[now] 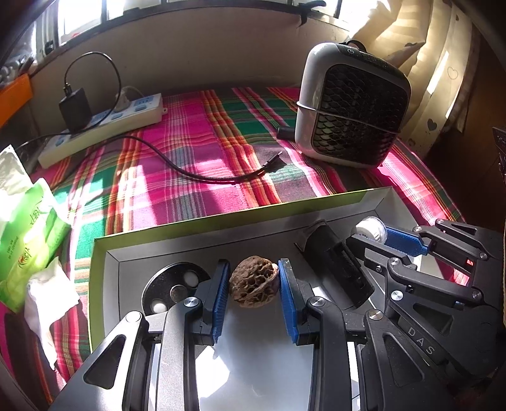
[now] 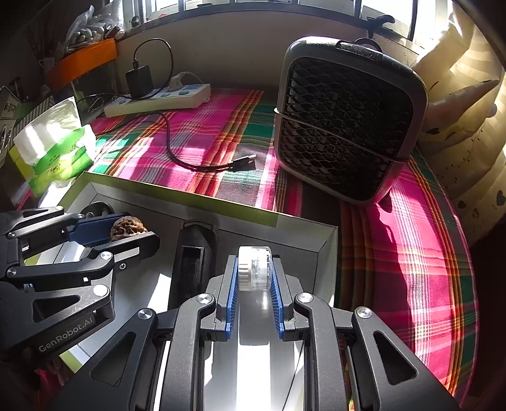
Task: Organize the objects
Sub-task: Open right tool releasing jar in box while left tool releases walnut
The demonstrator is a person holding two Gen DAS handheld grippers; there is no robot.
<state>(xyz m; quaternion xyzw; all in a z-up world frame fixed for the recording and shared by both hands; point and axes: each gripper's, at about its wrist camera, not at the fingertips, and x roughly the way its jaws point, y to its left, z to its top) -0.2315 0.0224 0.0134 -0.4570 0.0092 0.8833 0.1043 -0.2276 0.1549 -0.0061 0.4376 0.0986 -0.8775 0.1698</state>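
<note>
Left claw around walnut

You were working in a lived-in home room, not a lab. A bright plaid cloth covered the surface under a sunlit window. On it sat a small portable fan, a white power strip with a black charger plugged in, and a green pack of tissues. A pale curtain with heart cut-outs hung at the side.
</note>
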